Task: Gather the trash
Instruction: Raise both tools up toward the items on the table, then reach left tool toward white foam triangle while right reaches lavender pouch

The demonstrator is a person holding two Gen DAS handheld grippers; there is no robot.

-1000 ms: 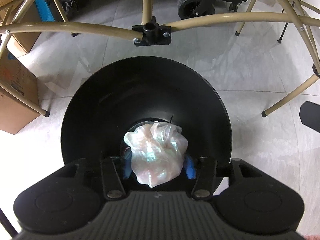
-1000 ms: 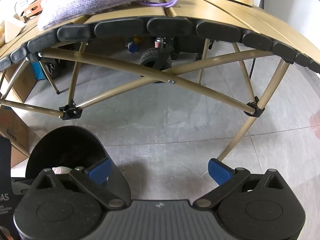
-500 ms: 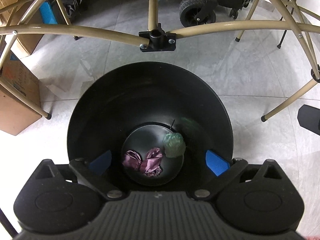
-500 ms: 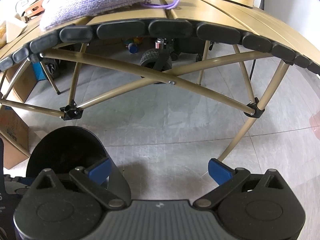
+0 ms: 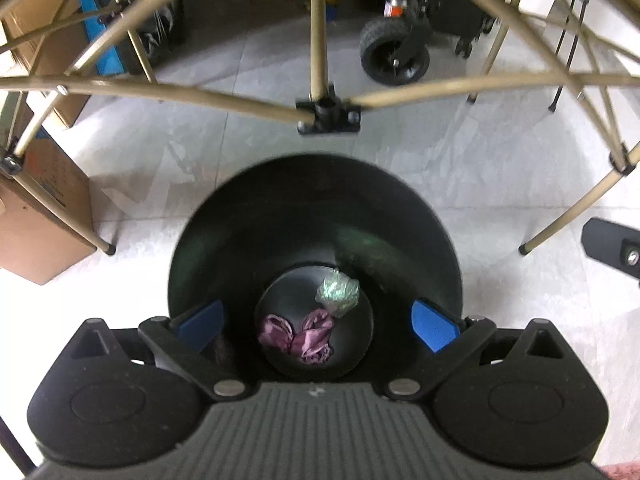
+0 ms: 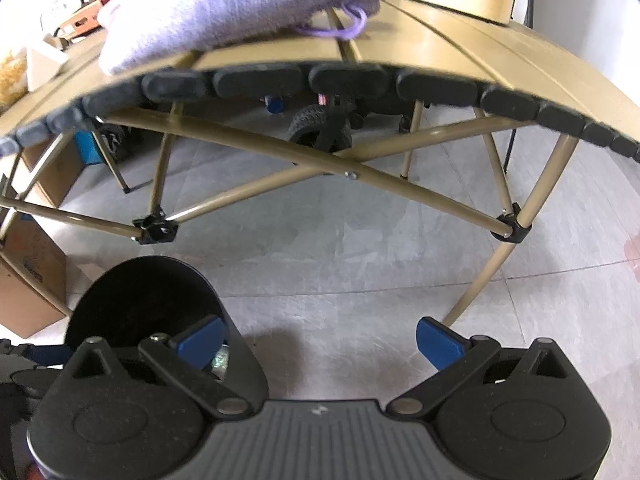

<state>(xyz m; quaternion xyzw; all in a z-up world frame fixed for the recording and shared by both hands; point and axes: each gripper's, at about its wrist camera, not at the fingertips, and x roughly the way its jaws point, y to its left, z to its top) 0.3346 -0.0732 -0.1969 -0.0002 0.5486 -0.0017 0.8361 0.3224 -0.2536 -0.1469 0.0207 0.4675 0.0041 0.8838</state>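
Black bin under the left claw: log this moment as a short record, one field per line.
bin: black bin standing on the tiled floor, beside the folding table's legs
contents: pale crumpled film wad and crumpled purple wrapper on the bottom, touching
left claw: left claw open over the bin's mouth, holding nothing
right claw: right claw open, empty, above the floor to the right of the bin
table top: folding table carrying a purple knitted pouch
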